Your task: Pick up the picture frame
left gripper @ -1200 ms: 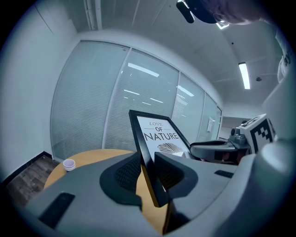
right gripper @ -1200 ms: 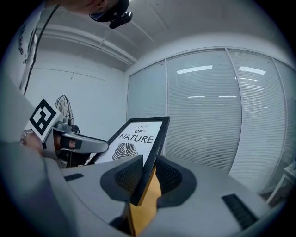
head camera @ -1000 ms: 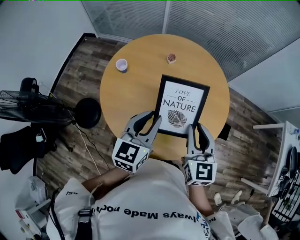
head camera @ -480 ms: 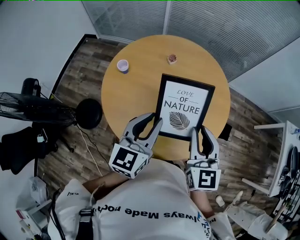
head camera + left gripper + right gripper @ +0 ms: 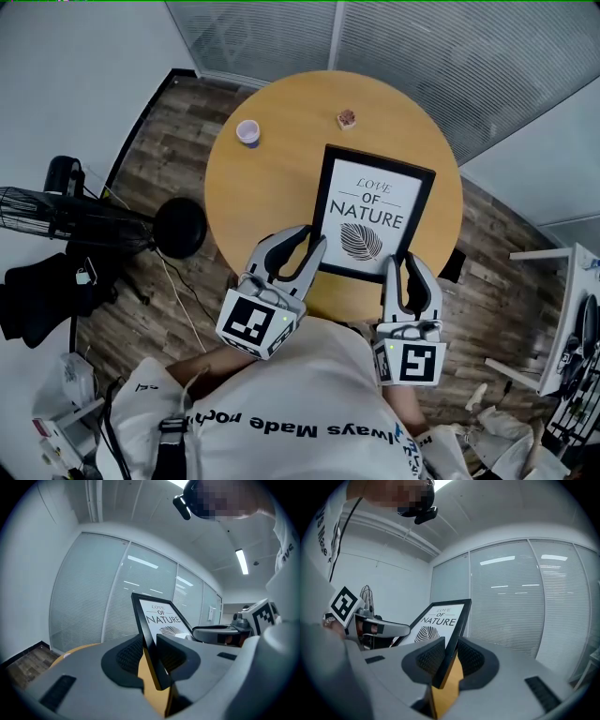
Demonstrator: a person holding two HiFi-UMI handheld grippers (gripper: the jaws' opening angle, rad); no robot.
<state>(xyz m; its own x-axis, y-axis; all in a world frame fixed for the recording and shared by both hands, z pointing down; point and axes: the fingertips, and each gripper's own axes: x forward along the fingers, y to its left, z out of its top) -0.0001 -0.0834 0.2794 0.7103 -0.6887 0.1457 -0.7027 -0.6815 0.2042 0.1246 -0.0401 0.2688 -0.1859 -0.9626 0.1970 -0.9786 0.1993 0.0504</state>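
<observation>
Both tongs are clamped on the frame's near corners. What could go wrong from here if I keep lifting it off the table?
1. The left tongs and right tongs hold the picture frame only at its near edge, with most of it reaching out beyond them. It could lever down and slip free.
2. If the two grips are raised unevenly, the thin frame may twist.
3. A dropped frame would probably hit the table, possibly near the cup.

Print in picture frame: "LOVE OF NATURE", black on white; legible in head + both gripper views. Person's white shirt: partial "ways Made", rest illegible
</observation>
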